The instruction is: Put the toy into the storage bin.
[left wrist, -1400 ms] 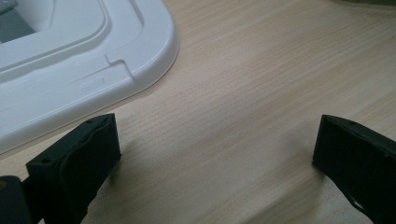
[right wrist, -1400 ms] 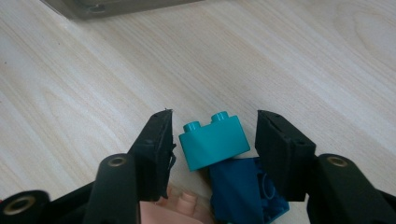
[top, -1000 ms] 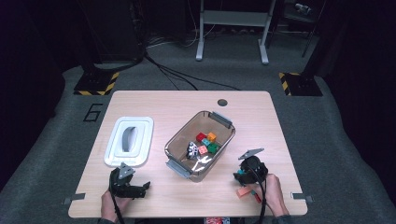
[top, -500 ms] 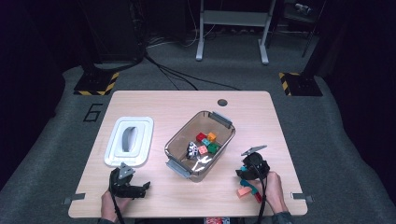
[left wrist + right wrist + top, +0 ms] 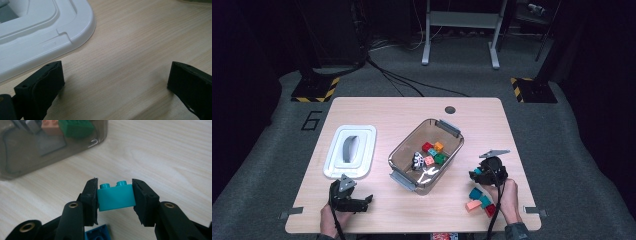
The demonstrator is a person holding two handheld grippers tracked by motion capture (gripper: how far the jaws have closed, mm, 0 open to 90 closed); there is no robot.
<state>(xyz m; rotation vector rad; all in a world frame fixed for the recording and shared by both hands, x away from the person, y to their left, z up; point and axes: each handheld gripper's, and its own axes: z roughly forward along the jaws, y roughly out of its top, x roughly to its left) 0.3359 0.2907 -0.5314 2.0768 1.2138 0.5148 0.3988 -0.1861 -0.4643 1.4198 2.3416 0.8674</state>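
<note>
My right gripper (image 5: pixel 114 200) is shut on a teal brick (image 5: pixel 116 197), lifted a little off the wooden table (image 5: pixel 160 152). In the high view that right gripper (image 5: pixel 477 173) hangs to the right of a clear plastic bin (image 5: pixel 404 159) holding several coloured bricks (image 5: pixel 432 152). Green and pink bricks (image 5: pixel 72 127) show through the bin wall in the right gripper view. My left gripper (image 5: pixel 115 82) stands open over bare wood beside a white lid (image 5: pixel 37 32). In the high view the left gripper (image 5: pixel 366 202) sits at the front left, just below the white lid (image 5: pixel 350 151).
A small pile of loose bricks (image 5: pixel 479 200), teal, pink and red, lies by the right hand near the table's front edge. Another blue brick (image 5: pixel 97 233) lies under the right gripper. A dark hole (image 5: pixel 450 109) marks the table's far side.
My right gripper has risen and moved a little toward the bin with the teal brick in it. The left gripper has stayed where it was.
</note>
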